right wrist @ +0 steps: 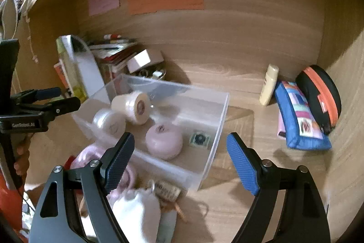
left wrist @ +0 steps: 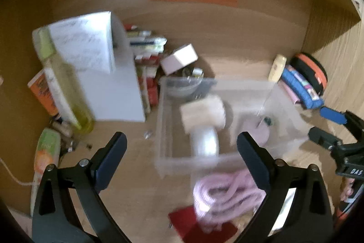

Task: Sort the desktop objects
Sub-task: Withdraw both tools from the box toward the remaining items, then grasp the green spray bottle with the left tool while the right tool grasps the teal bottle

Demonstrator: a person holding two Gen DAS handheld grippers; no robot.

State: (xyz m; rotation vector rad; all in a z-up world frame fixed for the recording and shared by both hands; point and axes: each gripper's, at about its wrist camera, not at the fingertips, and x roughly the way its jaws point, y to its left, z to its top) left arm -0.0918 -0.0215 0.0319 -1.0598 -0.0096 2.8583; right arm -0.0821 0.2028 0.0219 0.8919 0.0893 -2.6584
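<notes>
- L wrist view, far left of frame: tall yellow-green bottle (left wrist: 66, 83) leaning, orange tube (left wrist: 42, 92) behind it, white box (left wrist: 107, 74) just to its right w/ a stack of books (left wrist: 147, 49) beyond.
- My left fingers (left wrist: 182, 152) at lower centre, spread wide, nothing between them.
- Centre of frame: clear plastic bin (left wrist: 163, 129) on the desk (left wrist: 227, 56); a white roll (left wrist: 204, 115) lies inside, blurred.
- Lower centre: pink coiled cord (left wrist: 223, 195) on the desk in front of the bin, partly over a red flat item (left wrist: 195, 224).
- Right of frame: cream bottle (left wrist: 276, 67), blue pouch (left wrist: 300, 88), black-and-orange case (left wrist: 311, 72) grouped by the side wall.
- R wrist view, left-centre: same bin (right wrist: 218, 129) holds two white rolls (right wrist: 132, 106), a pink round roll (right wrist: 163, 142) and a small dark square item (right wrist: 200, 139), all apart from each other.
- My right fingers (right wrist: 180, 161) at lower centre, released, empty; they hover above the bin's near corner.
- Bottom of frame: white cloth bag (right wrist: 136, 213) on the desk, near the bin.
- Right: blue pouch (right wrist: 298, 115) leans on the case (right wrist: 320, 97).
</notes>
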